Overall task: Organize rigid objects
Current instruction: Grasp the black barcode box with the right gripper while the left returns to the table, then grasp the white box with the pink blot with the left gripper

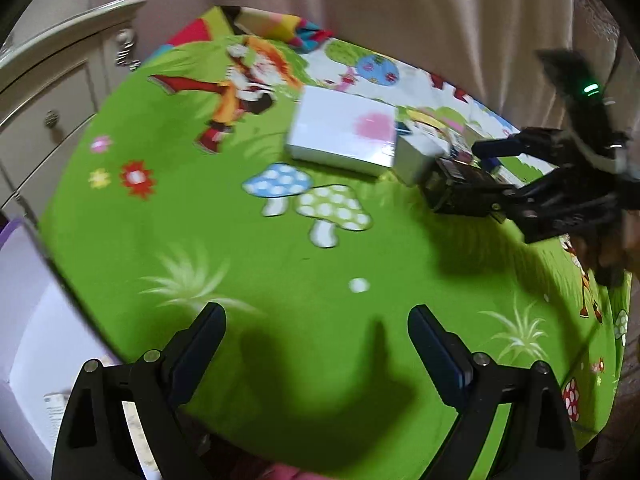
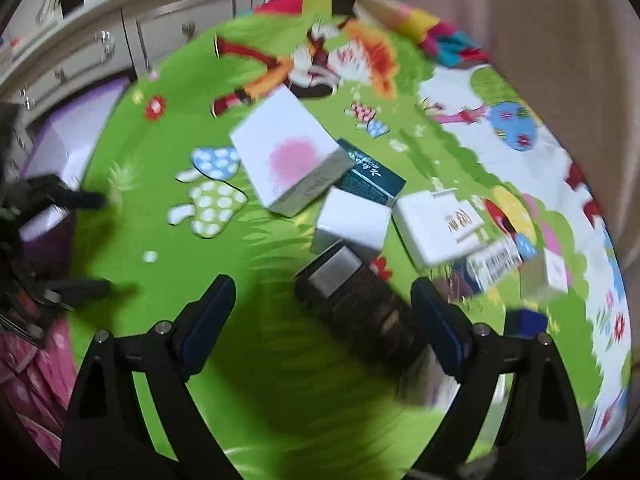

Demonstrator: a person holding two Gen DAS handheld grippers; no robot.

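Both wrist cameras look steeply down, close over the green mat [image 1: 168, 220]. Both views share the white box [image 1: 344, 136] at 12 o'clock.

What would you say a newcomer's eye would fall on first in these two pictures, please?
Probably the bright green cartoon mat with its spotted mushrooms, which fills both views. Next, the cluster of small boxes at the centre, led by the white box with a pink blotch lying partly over a dark teal box. A dark box with a silver end lies between the open fingers of the right gripper, while the left gripper is open over bare mat.
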